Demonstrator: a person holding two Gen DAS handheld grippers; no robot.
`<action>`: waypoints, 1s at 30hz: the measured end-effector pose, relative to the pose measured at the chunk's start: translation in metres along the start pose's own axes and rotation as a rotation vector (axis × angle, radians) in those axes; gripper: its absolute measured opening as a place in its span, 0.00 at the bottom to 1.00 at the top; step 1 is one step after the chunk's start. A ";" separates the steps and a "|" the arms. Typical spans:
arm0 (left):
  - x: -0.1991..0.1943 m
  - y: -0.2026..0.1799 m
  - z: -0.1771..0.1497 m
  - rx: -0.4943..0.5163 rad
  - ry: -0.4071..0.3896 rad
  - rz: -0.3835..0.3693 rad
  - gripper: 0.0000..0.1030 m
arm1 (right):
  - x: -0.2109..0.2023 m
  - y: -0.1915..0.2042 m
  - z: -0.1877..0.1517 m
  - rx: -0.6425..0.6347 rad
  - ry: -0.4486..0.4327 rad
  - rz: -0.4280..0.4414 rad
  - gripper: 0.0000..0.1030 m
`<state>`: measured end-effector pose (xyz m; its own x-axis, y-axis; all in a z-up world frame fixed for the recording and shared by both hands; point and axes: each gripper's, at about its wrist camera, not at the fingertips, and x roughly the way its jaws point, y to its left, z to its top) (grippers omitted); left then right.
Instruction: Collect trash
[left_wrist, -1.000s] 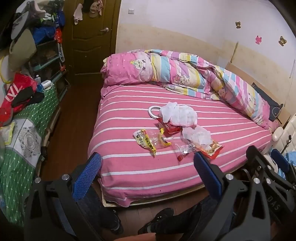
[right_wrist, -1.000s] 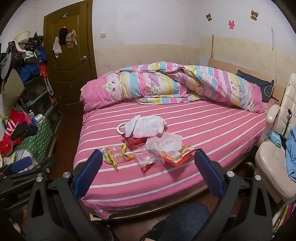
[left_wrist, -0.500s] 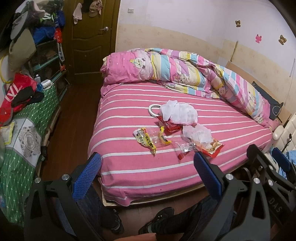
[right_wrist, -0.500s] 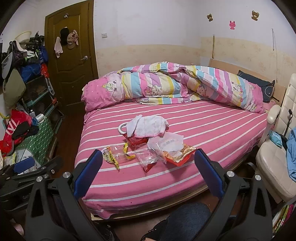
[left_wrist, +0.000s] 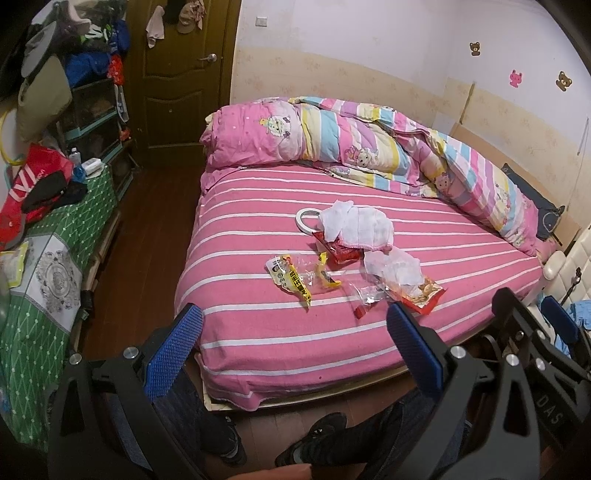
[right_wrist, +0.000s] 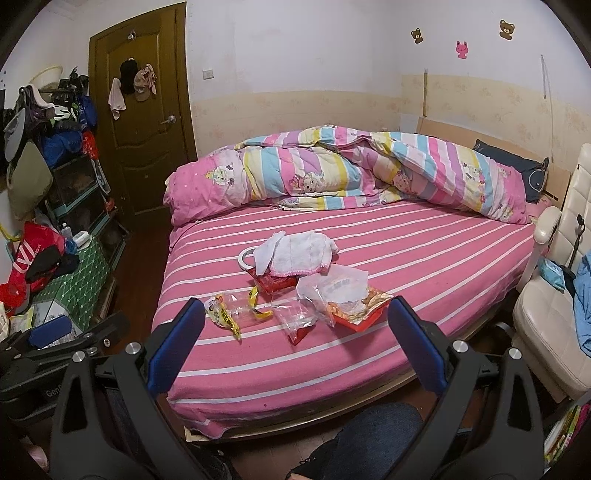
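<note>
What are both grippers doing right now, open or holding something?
Left gripper: open, holding nothing, short of the bed.
Right gripper: open, holding nothing, also short of the bed.

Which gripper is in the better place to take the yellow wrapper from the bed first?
Probably left: the yellow wrapper lies between the left gripper fingers' line, while it sits off to the left edge of the right gripper. Both are open.

Left gripper (left_wrist: 293, 345): black frame, 2 fingers faced with blue dimpled pads (left_wrist: 173, 356), silver screws behind the jaws. Right gripper (right_wrist: 295, 343): same build. Below the jaws: dark blue trousers (right_wrist: 369, 432), black shoes (left_wrist: 314, 439).
</note>
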<state>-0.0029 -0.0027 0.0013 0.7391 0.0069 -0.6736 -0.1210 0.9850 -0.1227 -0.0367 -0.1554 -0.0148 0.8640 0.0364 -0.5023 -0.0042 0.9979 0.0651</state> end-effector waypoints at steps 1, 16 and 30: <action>0.000 0.000 0.000 0.000 0.001 0.000 0.94 | 0.000 -0.001 0.001 -0.001 0.001 -0.001 0.95; -0.002 -0.003 0.000 -0.003 0.005 -0.001 0.94 | -0.002 0.000 0.000 0.007 0.001 0.008 0.95; -0.002 -0.001 0.000 -0.004 0.006 -0.003 0.94 | -0.002 0.000 -0.001 0.012 0.006 0.015 0.95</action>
<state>-0.0045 -0.0033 0.0026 0.7352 0.0024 -0.6778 -0.1213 0.9843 -0.1281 -0.0385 -0.1558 -0.0144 0.8610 0.0515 -0.5061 -0.0107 0.9965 0.0831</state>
